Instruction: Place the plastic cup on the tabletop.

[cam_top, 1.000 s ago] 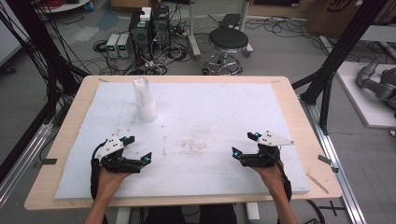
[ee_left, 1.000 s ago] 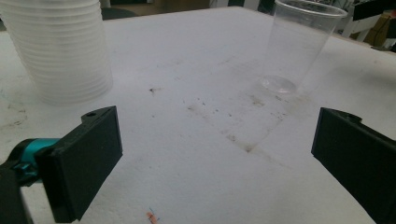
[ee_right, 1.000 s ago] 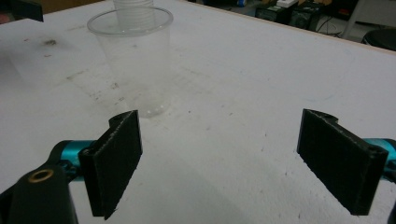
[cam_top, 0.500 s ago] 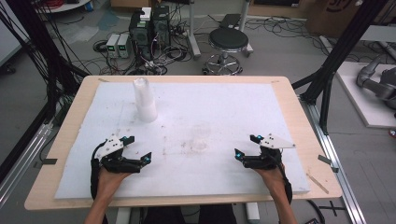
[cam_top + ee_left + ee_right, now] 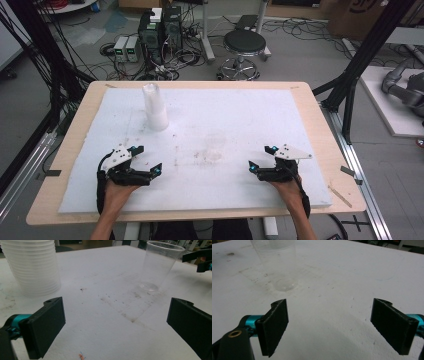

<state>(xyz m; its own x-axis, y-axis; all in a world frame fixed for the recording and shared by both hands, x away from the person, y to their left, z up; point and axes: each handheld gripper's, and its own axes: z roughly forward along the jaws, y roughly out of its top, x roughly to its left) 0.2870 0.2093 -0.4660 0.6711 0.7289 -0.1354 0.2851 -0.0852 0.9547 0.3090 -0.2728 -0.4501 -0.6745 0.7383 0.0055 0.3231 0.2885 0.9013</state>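
A tall stack of white plastic cups (image 5: 155,107) stands at the back left of the white foam sheet (image 5: 260,115); in the left gripper view this stack (image 5: 32,267) is at the upper left. A single clear cup (image 5: 160,267) stands upright near the sheet's middle, faint in the high view (image 5: 216,145) and at the upper left of the right gripper view (image 5: 278,262). My left gripper (image 5: 148,159) (image 5: 116,325) is open and empty near the front left. My right gripper (image 5: 262,158) (image 5: 329,325) is open and empty at the front right, some way short of the clear cup.
The foam sheet lies on a wooden table (image 5: 325,135) and has brown stains (image 5: 207,156) near the clear cup. Black frame posts (image 5: 360,65), a stool (image 5: 244,45) and cabled electronics (image 5: 160,30) stand on the floor beyond. The other gripper (image 5: 200,260) shows past the cup.
The right gripper has drifted slightly right and toward the near edge. The left gripper and both cup items have stayed put.
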